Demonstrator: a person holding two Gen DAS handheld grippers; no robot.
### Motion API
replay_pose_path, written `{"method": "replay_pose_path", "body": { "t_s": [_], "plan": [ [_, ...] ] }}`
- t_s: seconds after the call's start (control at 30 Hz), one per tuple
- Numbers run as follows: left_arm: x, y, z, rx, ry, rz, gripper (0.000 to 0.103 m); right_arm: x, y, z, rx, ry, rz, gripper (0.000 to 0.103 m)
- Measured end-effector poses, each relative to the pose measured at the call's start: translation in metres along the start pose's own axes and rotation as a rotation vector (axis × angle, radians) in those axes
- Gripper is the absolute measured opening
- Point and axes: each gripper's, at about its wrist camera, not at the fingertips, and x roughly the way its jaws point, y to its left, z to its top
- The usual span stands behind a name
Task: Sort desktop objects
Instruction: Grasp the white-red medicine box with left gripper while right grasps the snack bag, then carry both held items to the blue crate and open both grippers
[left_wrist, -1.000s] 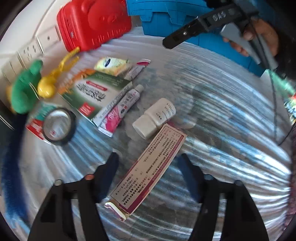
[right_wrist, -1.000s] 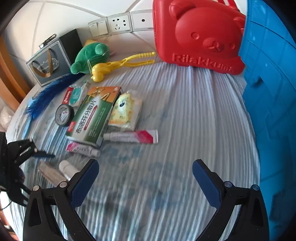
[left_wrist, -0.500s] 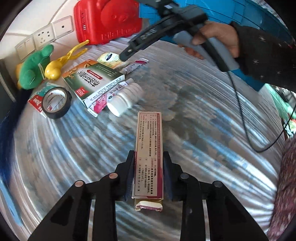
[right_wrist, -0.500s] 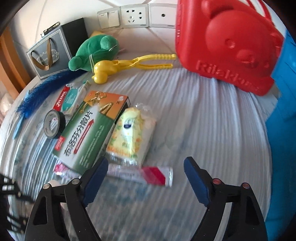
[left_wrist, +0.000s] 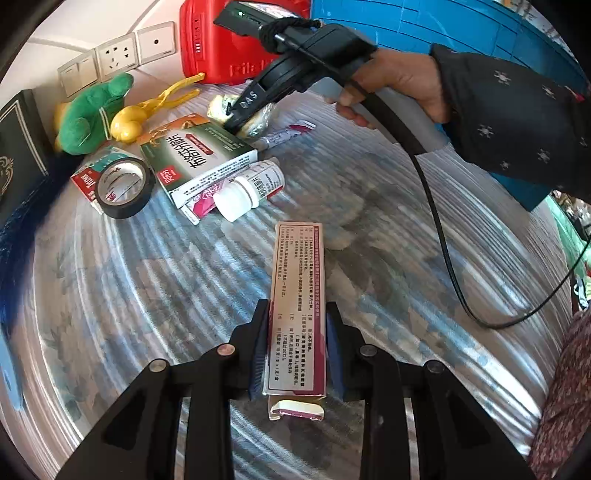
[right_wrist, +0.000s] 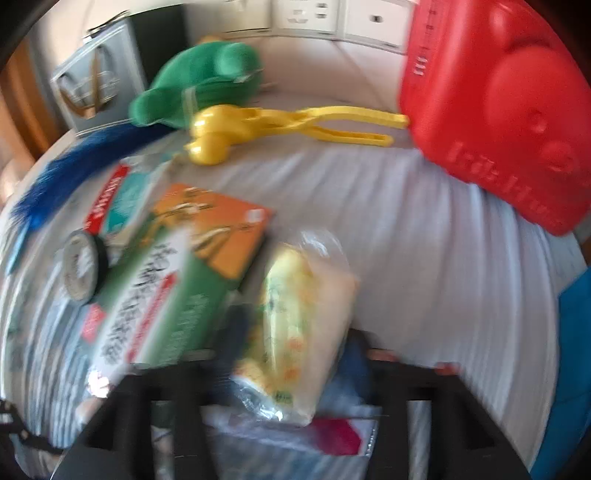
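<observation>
Tongs on the left are clenched on the near end of a long box, whose far end points out over the striped worktop. Right tongs have just closed on a yellow packet, which sits between their pads beside the green box; the left view shows them pinching that packet. A white bottle, a tape roll and a tube lie near the green box, with a red case behind.
</observation>
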Motion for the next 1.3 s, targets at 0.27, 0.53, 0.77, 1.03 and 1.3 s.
{"method": "replay_pose_path", "body": {
  "t_s": [0.27, 0.53, 0.77, 1.03, 1.3],
  "plan": [
    [-0.004, -0.008, -0.002, -0.076, -0.005, 0.069, 0.028, -0.045, -0.002, -0.016, 0.027, -0.067, 0.009, 0.014],
    [-0.041, -0.023, 0.014, -0.054, -0.071, 0.154, 0.028, -0.101, 0.002, -0.038, 0.059, -0.118, 0.028, 0.014],
    [-0.093, -0.051, 0.034, -0.048, -0.154, 0.231, 0.028, -0.174, 0.016, -0.067, 0.088, -0.189, 0.042, 0.014],
    [-0.157, -0.104, 0.055, 0.022, -0.292, 0.237, 0.028, -0.276, 0.028, -0.107, 0.113, -0.307, -0.015, 0.014],
    [-0.206, -0.162, 0.09, 0.127, -0.412, 0.169, 0.028, -0.382, 0.023, -0.16, 0.2, -0.449, -0.108, 0.014]
  ]
}}
